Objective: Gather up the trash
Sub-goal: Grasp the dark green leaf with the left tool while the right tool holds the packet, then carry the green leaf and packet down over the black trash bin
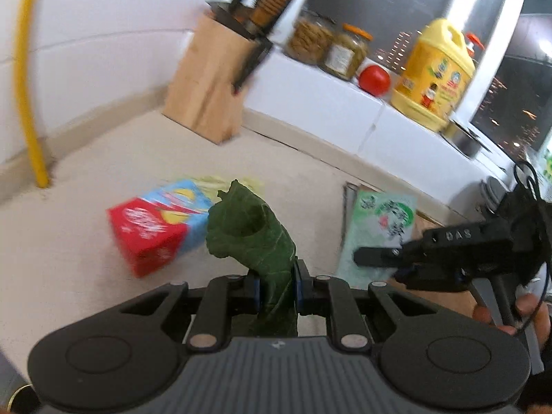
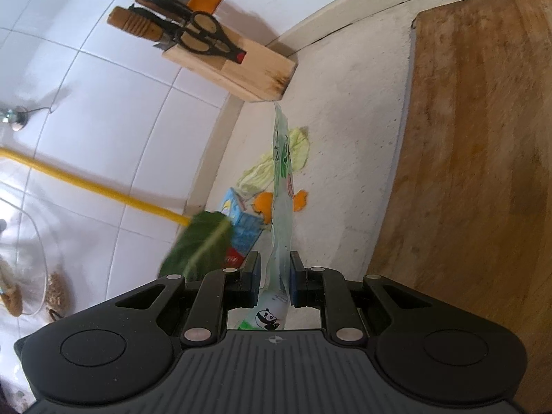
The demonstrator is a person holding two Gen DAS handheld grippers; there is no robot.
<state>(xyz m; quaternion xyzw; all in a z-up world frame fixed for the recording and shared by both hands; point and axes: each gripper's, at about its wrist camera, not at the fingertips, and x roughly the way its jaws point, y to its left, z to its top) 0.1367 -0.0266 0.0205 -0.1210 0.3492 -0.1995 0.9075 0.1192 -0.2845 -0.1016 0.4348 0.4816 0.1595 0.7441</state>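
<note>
Both tongs loaded above the counter's leftover trash.

Left tongs (image 1: 277, 291) pinch a dark green crumpled leaf (image 1: 253, 238), long axis pointing away; right tongs (image 2: 274, 281) clamp a pale green plastic packet (image 2: 281, 186) edge-on. The red-and-blue carton (image 1: 160, 233) on the beige counter (image 1: 86, 241) lies nearer the left. Only the right view shows orange peel (image 2: 299, 200).

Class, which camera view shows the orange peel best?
The right wrist view: the orange peel lies on the counter, partly behind the held green wrapper. The left wrist view shows none of it.
</note>
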